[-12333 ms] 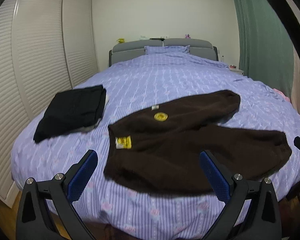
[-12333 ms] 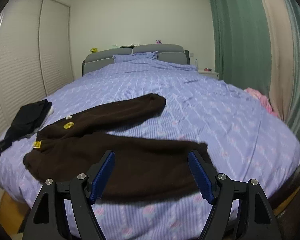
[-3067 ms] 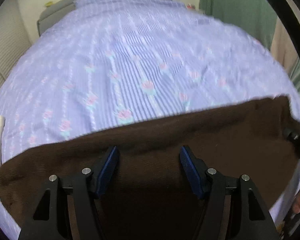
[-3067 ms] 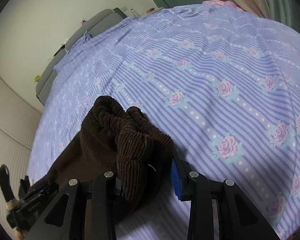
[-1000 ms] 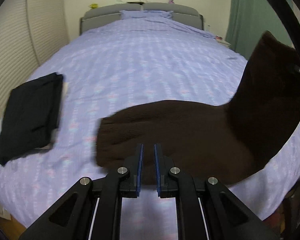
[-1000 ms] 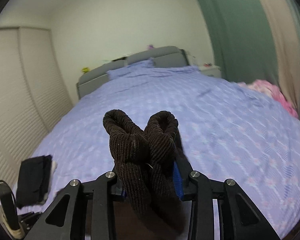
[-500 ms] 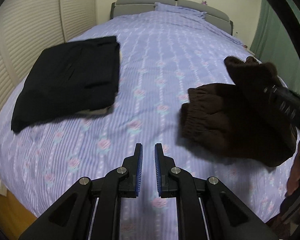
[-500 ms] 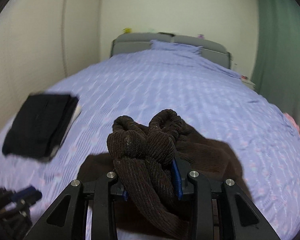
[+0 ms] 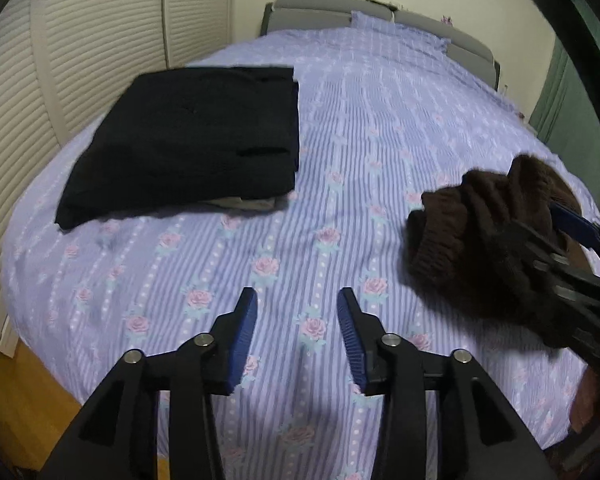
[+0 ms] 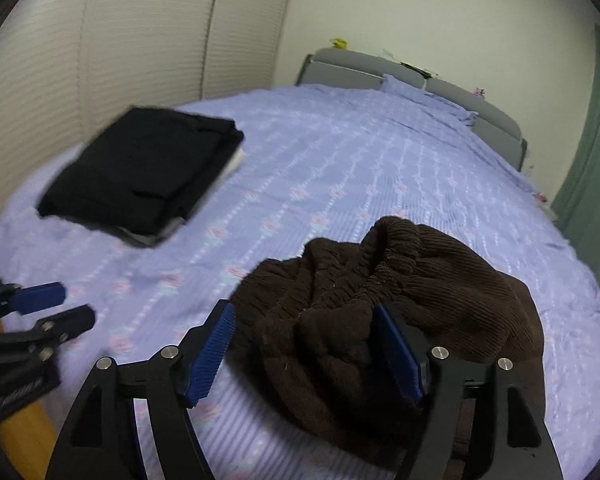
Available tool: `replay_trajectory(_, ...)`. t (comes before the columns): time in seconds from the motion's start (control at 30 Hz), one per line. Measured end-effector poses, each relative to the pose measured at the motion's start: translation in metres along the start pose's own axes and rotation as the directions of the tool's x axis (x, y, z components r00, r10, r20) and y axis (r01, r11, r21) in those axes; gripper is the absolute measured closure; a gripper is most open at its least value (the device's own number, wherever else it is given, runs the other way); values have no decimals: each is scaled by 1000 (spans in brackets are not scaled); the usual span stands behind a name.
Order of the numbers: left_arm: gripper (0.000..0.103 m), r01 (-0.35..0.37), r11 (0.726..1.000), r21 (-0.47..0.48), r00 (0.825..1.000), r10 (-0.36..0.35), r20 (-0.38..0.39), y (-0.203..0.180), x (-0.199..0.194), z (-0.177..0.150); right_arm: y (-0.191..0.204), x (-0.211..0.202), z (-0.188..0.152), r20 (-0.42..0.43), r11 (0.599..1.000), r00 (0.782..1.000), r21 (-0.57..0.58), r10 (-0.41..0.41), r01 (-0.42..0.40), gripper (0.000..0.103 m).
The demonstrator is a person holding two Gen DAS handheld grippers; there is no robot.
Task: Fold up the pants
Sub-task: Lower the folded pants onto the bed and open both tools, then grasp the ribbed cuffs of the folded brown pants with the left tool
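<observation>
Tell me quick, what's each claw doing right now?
Left gripper: open, holding nothing, above the bedspread.
Right gripper: open, fingers either side of the brown pants.

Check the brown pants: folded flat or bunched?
Bunched. The brown pants lie in a crumpled heap on the bedspread, ribbed cuffs piled on top, between the open right gripper fingers.

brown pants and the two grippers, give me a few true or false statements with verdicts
1. The right gripper is open, its fingers spread around the bunched brown pants. True.
2. The left gripper holds the brown pants. False: it is open over bare bedsheet, holding nothing.
3. The black folded clothes lie apart from the brown pants. True.
4. The brown pants lie spread out flat. False: they are heaped in a crumpled bundle.
5. The black folded clothes sit on the floor. False: they sit on the bed.
</observation>
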State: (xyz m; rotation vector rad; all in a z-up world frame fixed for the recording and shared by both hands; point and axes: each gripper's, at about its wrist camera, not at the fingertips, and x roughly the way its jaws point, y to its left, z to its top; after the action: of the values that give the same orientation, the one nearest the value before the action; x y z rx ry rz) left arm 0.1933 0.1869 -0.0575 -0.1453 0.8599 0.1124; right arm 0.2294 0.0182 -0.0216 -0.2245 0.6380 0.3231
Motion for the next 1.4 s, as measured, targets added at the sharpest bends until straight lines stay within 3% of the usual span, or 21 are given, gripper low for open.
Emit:
replay_trajectory(0.1,54,22,1000,-1,999,-22,41,-10,-17,7,-17,-47,4,117,981,980,86,164,-174,30)
replay_trajectory(0.13,54,38,999,0,998,-37,53,-15,-21,9,-24,-60,5,148,978,975,108,164,-181,30)
replay_trajectory(0.23,46,140,989,39,985,-144,97,-40,-34,18,-54,-93,-6,213,979,973,163,86,-122,30)
replay_trajectory(0.3,37,197,973,121,969,-212,128,-68,-42,25,-83,-109,-21,234,970,972,238,-11,-46,30)
replay_trajectory(0.33,32,206,966,156,964,-228,135,-81,-43,27,-104,-113,-31,226,957,971,290,-78,9,30)
replay_trajectory(0.43,23,245,937,250,947,-287,145,-121,-43,39,-149,-107,-54,152,917,974,385,-170,100,30)
replay_trajectory(0.63,12,303,892,336,938,-341,59,-177,-10,67,-202,-91,-89,75,848,983,520,-167,104,30)
replay_trajectory(0.73,12,339,891,303,934,-357,6,-186,11,83,-215,-81,-101,48,829,987,550,-153,101,30)
replay_trajectory(0.87,12,414,893,176,910,-411,-52,-185,40,100,-226,-63,-104,25,816,992,572,-123,86,30)
replay_trajectory(0.97,12,398,903,160,917,-387,-95,-193,57,99,-232,-48,-108,16,806,996,588,-92,65,30)
replay_trajectory(1.07,20,361,913,189,931,-341,-130,-202,67,88,-237,-39,-112,11,800,997,598,-75,53,30)
replay_trajectory(1.1,41,381,903,199,922,-355,-158,-204,68,84,-239,-37,-114,7,797,998,602,-70,52,30)
replay_trajectory(1.13,56,385,903,192,919,-355,-174,-203,69,81,-240,-36,-116,8,792,998,608,-63,46,30)
replay_trajectory(1.2,70,376,911,171,920,-346,-182,-200,67,78,-244,-34,-119,4,782,998,622,-56,41,30)
replay_trajectory(1.3,75,395,907,146,916,-377,-135,-186,46,79,-244,-37,-119,14,772,999,635,-43,24,30)
replay_trajectory(1.4,75,371,912,176,928,-364,-76,-172,19,83,-238,-45,-113,44,784,998,621,-41,5,30)
